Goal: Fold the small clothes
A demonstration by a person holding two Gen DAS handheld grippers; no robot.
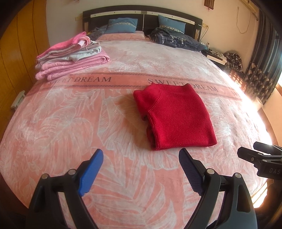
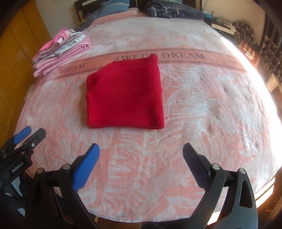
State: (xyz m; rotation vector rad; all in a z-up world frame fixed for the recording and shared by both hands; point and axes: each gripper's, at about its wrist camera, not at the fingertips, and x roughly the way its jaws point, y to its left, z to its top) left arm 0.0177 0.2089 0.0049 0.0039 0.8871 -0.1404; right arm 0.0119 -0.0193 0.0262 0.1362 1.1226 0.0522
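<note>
A red knitted sweater (image 1: 174,114) (image 2: 125,95) lies folded into a flat rectangle on the pink bed cover (image 1: 70,123) (image 2: 202,105). My left gripper (image 1: 141,155) hovers open over the bed just short of the sweater's near edge, holding nothing. My right gripper (image 2: 141,149) is open too, a short way back from the sweater's near hem, with nothing between its fingers. The right gripper (image 1: 246,151) shows at the right edge of the left wrist view, and the left gripper (image 2: 30,132) shows at the lower left of the right wrist view.
A stack of folded pink and grey clothes (image 1: 72,58) (image 2: 61,51) sits at the bed's far left. Blue pillows (image 1: 123,24) and a rumpled dark plaid blanket (image 1: 176,39) lie by the headboard (image 1: 141,15). A wooden wardrobe (image 1: 15,52) stands left; dark curtains (image 1: 264,70) hang right.
</note>
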